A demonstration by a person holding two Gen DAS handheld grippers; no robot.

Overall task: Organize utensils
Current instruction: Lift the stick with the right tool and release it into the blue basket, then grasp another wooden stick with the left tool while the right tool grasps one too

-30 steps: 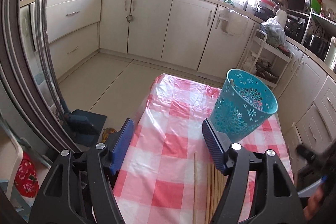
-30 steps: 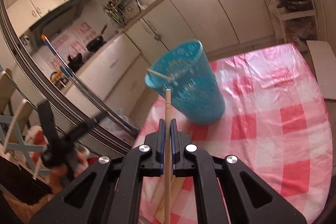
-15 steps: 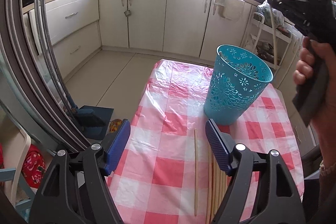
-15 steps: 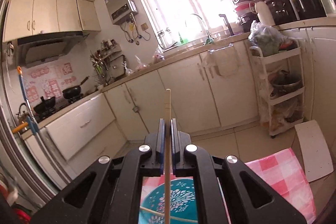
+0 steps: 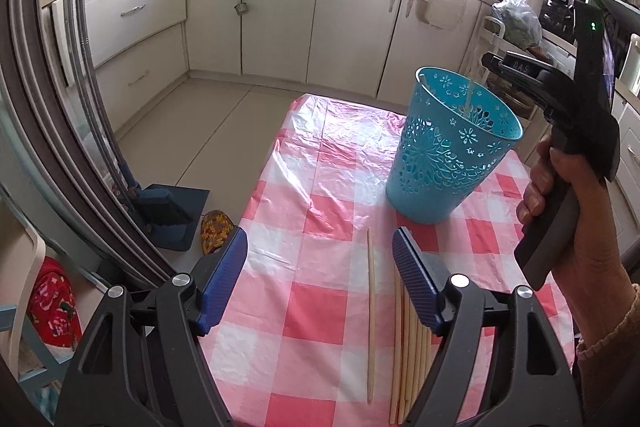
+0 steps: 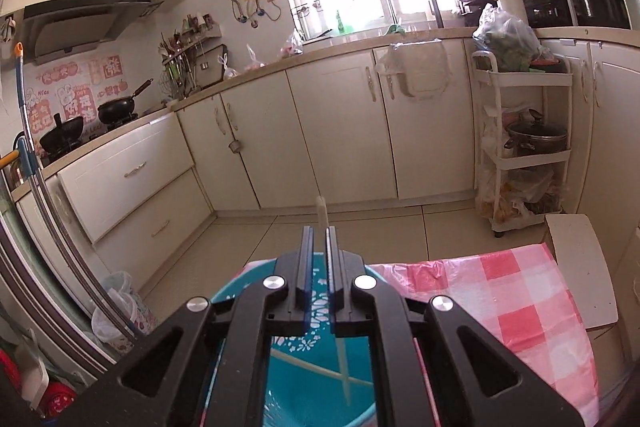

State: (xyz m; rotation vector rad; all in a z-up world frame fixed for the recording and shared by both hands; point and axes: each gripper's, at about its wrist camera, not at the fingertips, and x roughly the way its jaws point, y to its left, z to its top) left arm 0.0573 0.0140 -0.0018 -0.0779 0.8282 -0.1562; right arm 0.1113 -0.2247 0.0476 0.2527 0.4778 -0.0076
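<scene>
A chopstick point(image 6: 322, 217) stands steeply in the right tongs point(image 6: 319, 231), nearly closed on it, above the teal basket point(image 5: 448, 163) far right on the checked tabletop point(image 5: 320, 187); more chopsticks point(image 5: 404, 339) lie near; left tongs point(image 5: 320, 259) wide, empty.

Black gripper point(image 5: 320, 267), blue ribbed jaws, silver screws

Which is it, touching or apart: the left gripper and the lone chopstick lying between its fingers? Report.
Apart. Left wrist view: the left gripper is open, and checked cloth shows between the lone chopstick and each finger.
</scene>
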